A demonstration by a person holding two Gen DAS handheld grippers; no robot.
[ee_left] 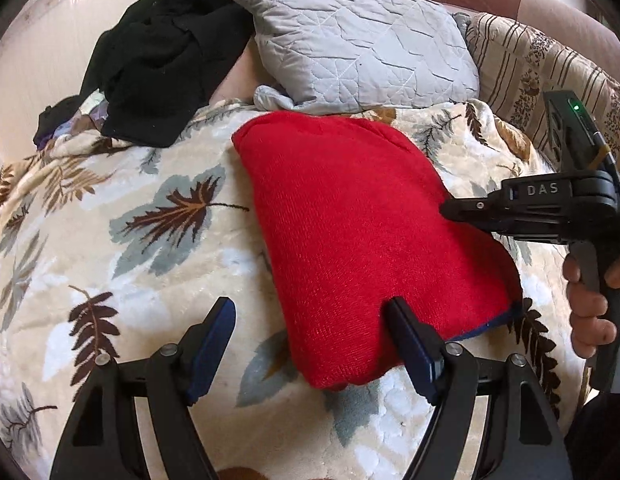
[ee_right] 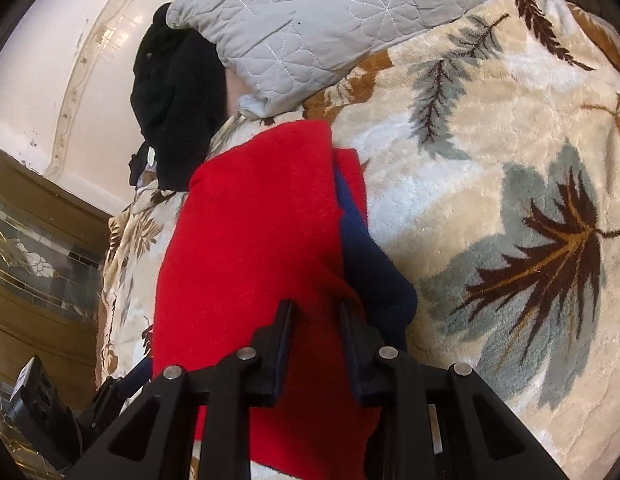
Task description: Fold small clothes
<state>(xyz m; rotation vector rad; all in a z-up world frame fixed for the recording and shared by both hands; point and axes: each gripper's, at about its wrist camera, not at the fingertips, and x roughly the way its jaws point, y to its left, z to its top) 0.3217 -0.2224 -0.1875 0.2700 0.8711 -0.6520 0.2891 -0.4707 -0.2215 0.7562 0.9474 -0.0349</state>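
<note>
Surface: plush leaf-print blanket (ee_left: 157, 216) is covering a bed, with a wall and tiled panelling showing beyond it in the right wrist view.
Background items: grey quilted pillow (ee_left: 350, 44) is lying at the far end; a heap of black clothes (ee_left: 161, 60) is sitting just beside it.
Task item: red knit garment (ee_left: 366, 232) is lying folded on the blanket, near the pillow, with a navy trim (ee_right: 362, 240) peeking out along one edge.
Left gripper (ee_left: 310, 320): fingers are standing spread wide; the right-hand finger is resting on the garment's near edge, the other over bare blanket, gripping nothing.
Right gripper (ee_right: 316, 312): fingers are sitting narrowly apart over the garment's red and navy edge; the tip seems to be pressing the knit, but whether cloth is being pinched I cannot tell.
Handling judgement: knit is looking soft, light and limp, likely sagging and sliding over the plush pile.
Where to hold: probably the doubled near edge and the trimmed corner, taking all layers together so the fold is not slipping open.
</note>
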